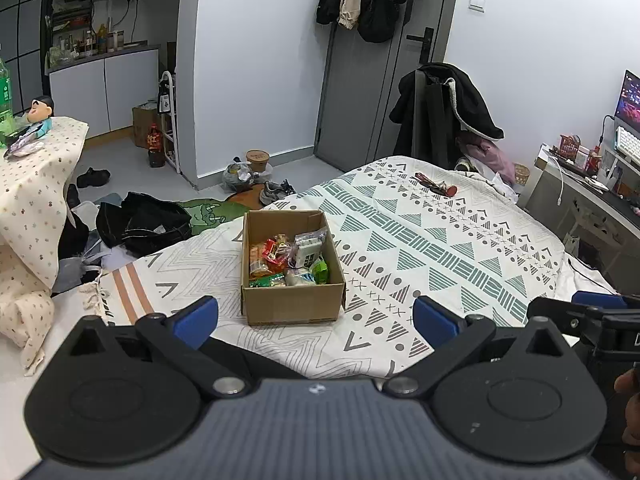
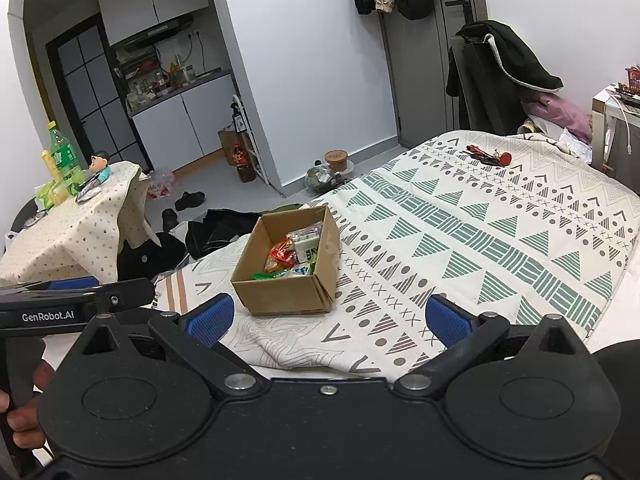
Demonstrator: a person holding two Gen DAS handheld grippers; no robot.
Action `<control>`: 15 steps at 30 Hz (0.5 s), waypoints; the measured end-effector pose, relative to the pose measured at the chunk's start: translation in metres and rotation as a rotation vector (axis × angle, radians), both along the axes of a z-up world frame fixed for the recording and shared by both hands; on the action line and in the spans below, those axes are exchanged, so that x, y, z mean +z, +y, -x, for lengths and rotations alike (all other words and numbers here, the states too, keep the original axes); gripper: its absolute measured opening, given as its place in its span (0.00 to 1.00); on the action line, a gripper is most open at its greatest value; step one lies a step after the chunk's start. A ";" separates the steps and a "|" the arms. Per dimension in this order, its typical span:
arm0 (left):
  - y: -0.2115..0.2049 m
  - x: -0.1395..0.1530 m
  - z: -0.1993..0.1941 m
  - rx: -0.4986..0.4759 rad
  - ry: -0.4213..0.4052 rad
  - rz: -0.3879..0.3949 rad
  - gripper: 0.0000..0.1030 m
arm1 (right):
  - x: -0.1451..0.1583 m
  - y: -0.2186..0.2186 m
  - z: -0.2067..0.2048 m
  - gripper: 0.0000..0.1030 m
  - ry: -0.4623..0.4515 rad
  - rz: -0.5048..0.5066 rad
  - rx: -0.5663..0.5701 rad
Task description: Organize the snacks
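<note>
The cardboard box (image 1: pixel 293 267) of snacks (image 1: pixel 288 258) lay straight ahead on the bed (image 1: pixel 440 240), long axis pointing away; my left tool (image 1: pixel 316 316) sat nearer, the right tool (image 2: pixel 330 318) alongside, both spread empty.

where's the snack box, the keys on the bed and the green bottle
cardboard box (image 1: pixel 294 308), left wrist view, on its front wall
keys (image 2: pixel 486 157), right wrist view, on the middle of the bunch
green bottle (image 2: pixel 60 152), right wrist view, on its label

box (image 1: pixel 294 304): matt brown cardboard
snacks (image 1: pixel 288 258): glossy plastic wrappers
bedspread (image 1: pixel 420 240): matt woven cloth
finger pads (image 2: pixel 210 316): blue textured rubber
</note>
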State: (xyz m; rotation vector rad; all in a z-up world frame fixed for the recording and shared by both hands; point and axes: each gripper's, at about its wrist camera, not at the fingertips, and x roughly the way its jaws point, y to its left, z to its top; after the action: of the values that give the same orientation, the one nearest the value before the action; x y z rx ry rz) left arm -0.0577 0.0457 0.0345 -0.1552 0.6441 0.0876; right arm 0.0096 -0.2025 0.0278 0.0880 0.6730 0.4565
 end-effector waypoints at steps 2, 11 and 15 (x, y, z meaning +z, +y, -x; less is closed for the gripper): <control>0.000 0.000 0.000 0.000 0.000 0.001 1.00 | 0.000 -0.001 0.000 1.00 0.002 0.001 -0.002; -0.003 -0.003 0.001 -0.006 0.004 0.006 1.00 | 0.000 -0.002 0.001 1.00 -0.002 0.004 -0.005; -0.003 -0.003 0.001 -0.008 0.005 0.005 1.00 | -0.001 -0.004 0.000 1.00 0.000 0.002 -0.013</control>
State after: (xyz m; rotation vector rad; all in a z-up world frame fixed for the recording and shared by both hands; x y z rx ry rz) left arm -0.0587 0.0426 0.0317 -0.1573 0.6501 0.0790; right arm 0.0099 -0.2069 0.0271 0.0910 0.6726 0.4432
